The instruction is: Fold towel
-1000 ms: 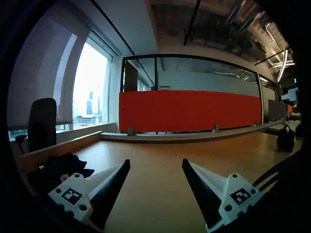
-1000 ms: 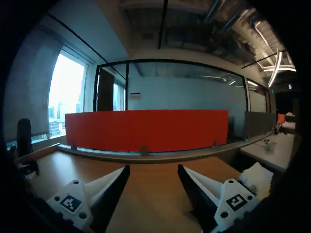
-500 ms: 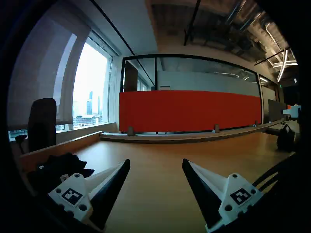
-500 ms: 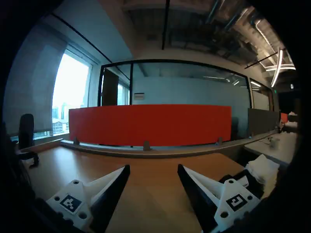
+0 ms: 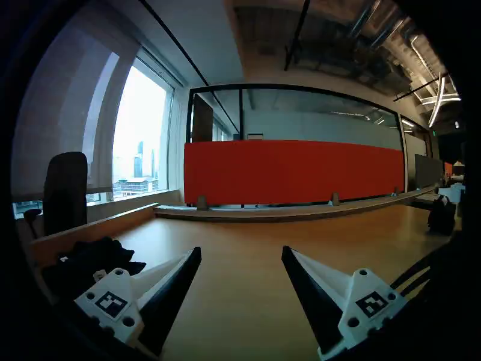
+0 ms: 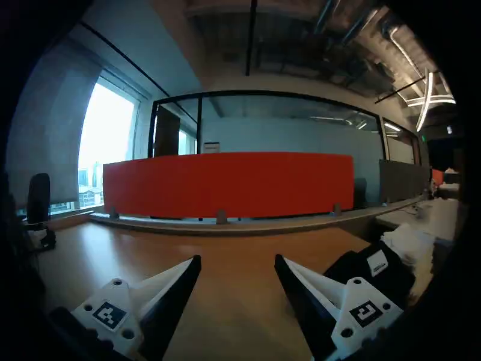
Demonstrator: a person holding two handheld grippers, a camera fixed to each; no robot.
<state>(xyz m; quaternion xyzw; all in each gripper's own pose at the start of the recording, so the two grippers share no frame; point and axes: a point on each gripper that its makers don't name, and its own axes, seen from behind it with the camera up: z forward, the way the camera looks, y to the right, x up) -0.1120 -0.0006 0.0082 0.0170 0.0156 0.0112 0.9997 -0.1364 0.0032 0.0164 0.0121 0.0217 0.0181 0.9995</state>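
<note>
A black towel with a white label lies on the wooden table, just right of my right gripper. That gripper is open, hovers low over the tabletop and holds nothing. Beyond the black towel sits a pile of white cloth. In the left gripper view, a crumpled black cloth with a small label lies by the table's left edge, beside the left finger. My left gripper is open and empty above bare wood.
A red divider panel runs along the table's far edge. A dark office chair stands by the window at left. A small black object sits far right on the table. Another desk stands to the right.
The right gripper view has shifted and dropped toward the table, bringing the black towel into sight at its right. The left gripper has stayed still.
</note>
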